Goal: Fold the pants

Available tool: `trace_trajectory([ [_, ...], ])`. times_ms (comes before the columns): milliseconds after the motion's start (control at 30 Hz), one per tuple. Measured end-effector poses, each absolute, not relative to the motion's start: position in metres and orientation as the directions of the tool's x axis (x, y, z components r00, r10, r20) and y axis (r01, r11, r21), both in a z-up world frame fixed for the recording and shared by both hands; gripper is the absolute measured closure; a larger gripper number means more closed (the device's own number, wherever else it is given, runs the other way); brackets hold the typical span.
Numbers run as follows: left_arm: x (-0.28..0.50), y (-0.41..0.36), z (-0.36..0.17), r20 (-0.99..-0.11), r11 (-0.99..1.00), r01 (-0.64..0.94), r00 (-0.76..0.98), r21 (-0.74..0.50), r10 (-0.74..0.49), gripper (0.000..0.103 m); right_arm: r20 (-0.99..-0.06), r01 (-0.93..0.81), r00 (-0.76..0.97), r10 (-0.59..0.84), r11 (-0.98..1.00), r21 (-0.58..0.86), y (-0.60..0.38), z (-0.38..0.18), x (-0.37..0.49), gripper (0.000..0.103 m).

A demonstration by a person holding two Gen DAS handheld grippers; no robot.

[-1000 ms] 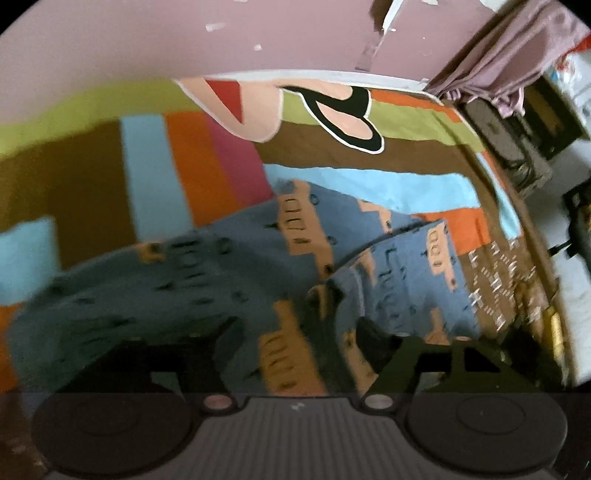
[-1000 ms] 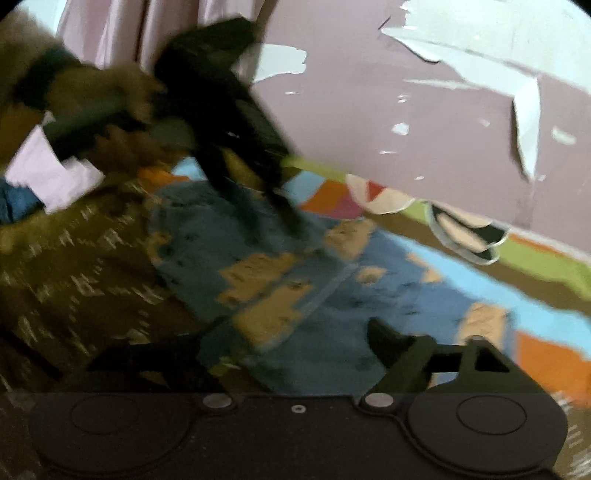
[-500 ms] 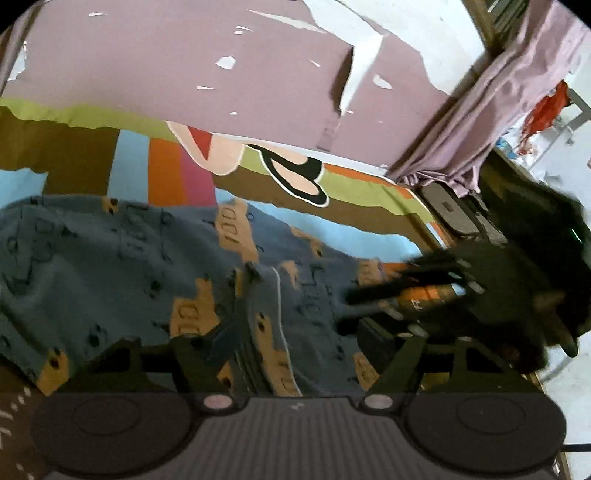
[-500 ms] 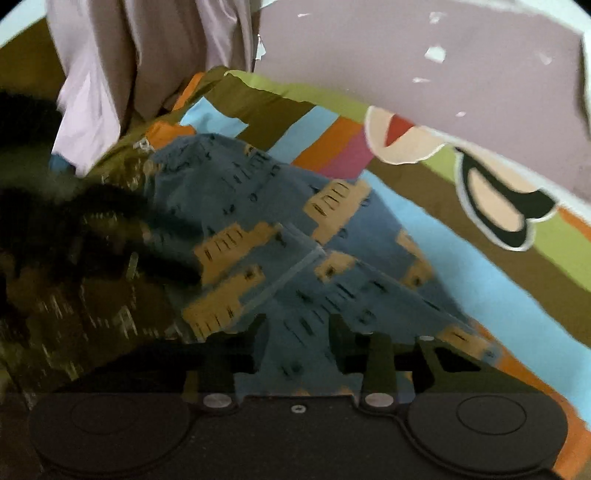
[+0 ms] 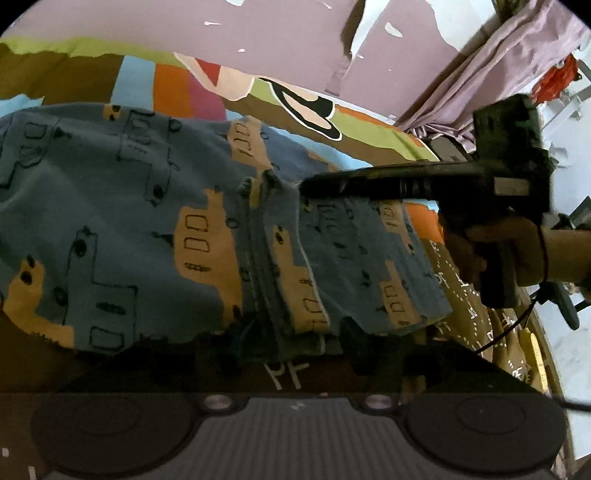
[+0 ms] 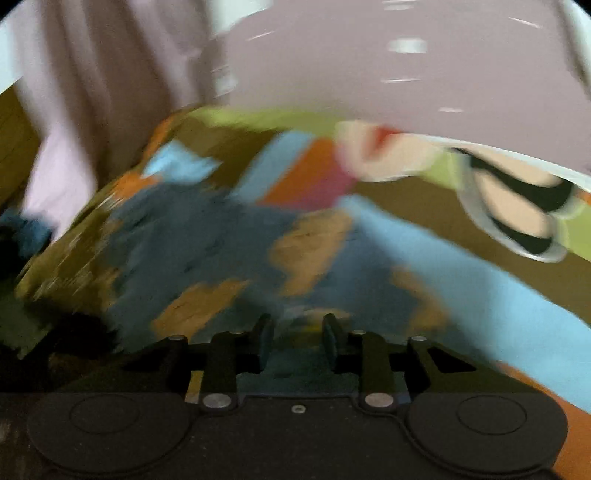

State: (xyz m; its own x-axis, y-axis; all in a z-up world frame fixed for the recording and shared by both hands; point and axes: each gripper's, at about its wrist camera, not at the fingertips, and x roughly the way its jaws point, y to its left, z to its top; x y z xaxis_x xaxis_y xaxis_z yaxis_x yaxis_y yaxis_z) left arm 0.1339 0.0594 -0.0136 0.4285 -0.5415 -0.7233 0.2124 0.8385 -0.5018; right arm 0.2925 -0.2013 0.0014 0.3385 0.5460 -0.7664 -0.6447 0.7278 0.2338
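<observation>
- The left tool (image 5: pixel 295 354) sits at the near hem of the pants (image 5: pixel 147 221); its fingers are lost in shadow, so I cannot tell whether it is spread or closed, or whether it holds the cloth.
- The right tool (image 6: pixel 297 341) has its two fingers (image 6: pixel 264 341) set narrowly apart, a gap showing between them, with blue cloth just beneath; that view is badly blurred, so contact cannot be judged.
- In the left wrist view the right tool (image 5: pixel 310 184) reaches in from the right, held by a hand (image 5: pixel 517 254), its tip over the raised middle fold of the pants.
- The pants, blue with tan patches and dark outlines, lie spread on the bed, partly doubled over at the centre.
- Under them is a striped bedsheet (image 5: pixel 170 88) in green, brown, light blue and orange.
- Beyond the bed stands a mauve wall (image 5: pixel 277 33) with peeling paint, and a curtain (image 5: pixel 491 74) hangs at the right.
</observation>
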Motion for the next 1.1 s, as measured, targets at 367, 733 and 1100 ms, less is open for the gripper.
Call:
trace_trajectory([
  [367, 0.134, 0.056, 0.014, -0.607, 0.791, 0.257, 0.526, -0.555, -0.596, 0.047, -0.759, -0.758, 0.225, 0.611, 0.599, 0.258, -0.179, -0.002, 0.265, 0.074],
  [733, 0.136, 0.055, -0.006, -0.683, 0.806, 0.202, 0.443, -0.556, -0.582, 0.058, -0.725, -0.753, 0.385, 0.571, 0.648, 0.11, -0.175, 0.011, 0.261, 0.073],
  [1100, 0.078, 0.137, 0.022, -0.692, 0.922, -0.076, 0.685, -0.38, -0.228, 0.029, -0.689, -0.839, 0.426, 0.586, 0.541, -0.059, -0.174, 0.019, 0.19, 0.053],
])
